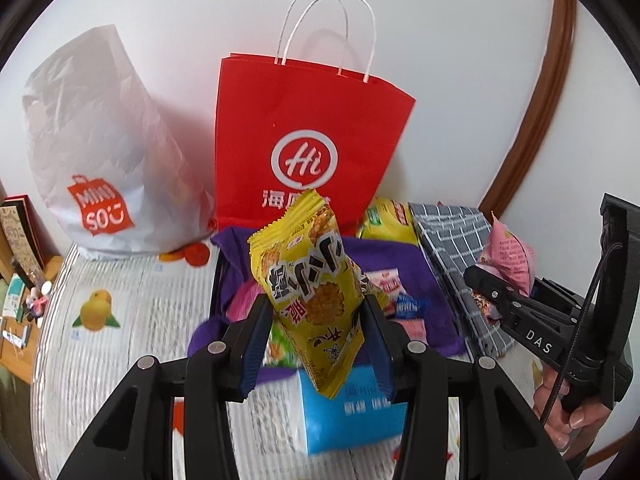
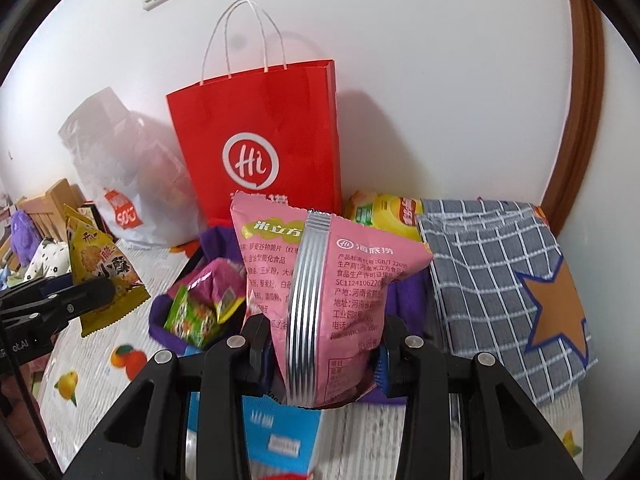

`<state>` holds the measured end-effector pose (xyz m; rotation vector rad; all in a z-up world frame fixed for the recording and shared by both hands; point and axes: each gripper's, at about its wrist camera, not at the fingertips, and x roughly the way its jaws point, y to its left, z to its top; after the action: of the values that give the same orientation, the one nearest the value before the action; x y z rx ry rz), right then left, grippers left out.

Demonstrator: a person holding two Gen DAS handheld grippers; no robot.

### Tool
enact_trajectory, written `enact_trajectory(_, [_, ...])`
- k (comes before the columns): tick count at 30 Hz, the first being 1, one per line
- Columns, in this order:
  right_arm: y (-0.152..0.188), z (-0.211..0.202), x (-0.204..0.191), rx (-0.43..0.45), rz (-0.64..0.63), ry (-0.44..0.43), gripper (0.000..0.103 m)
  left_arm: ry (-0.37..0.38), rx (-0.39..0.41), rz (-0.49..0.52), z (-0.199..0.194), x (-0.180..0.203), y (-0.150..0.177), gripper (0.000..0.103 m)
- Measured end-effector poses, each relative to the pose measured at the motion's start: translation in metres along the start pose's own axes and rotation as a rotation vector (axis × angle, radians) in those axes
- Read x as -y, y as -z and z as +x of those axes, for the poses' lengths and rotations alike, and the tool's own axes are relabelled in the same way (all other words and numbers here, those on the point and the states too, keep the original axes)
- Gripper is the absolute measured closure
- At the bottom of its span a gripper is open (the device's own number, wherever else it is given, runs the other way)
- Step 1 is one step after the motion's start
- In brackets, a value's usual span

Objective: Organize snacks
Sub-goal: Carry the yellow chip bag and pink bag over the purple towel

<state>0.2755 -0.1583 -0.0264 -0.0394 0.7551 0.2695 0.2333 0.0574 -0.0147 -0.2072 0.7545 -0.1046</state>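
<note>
- In front of the red paper bag (image 1: 308, 128), the left hand-held gripper (image 1: 318, 344) is closed on the lower part of a yellow snack packet (image 1: 312, 288), which hangs above the purple bin (image 1: 384, 256) and is gripped only near one end, so it could swing or slip out.
- To the right of the red paper bag, the right hand-held gripper (image 2: 320, 354) is clamped on a pink snack packet (image 2: 320, 280) by its lower half; the puffed packet may squash or pop if squeezed harder.
- Both packets are close together in front of the red paper bag, so they could collide.
- The tall bag may tip if knocked.
</note>
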Motion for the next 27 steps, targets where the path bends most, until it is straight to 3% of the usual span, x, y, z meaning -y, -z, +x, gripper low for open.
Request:
enact_trajectory(5, [-0.024,0.021,0.001,0.010,0.013,-0.013,0.065,0.023,0.003,-0.010,0.023,-0.002,-0.022,0.060])
enact_trajectory(11, [-0.032,0.056,0.013,-0.014,0.036,-0.017,0.065,0.057,-0.049,0.011,0.070,0.003,-0.043,0.060])
enact_trajectory(18, [-0.021,0.100,0.032,-0.103,0.024,0.018,0.065,0.044,-0.146,0.018,0.119,-0.005,-0.034,0.060])
enact_trajectory(27, [-0.004,0.140,0.033,-0.211,-0.013,0.026,0.065,0.025,-0.182,-0.004,0.131,-0.015,-0.028,0.060])
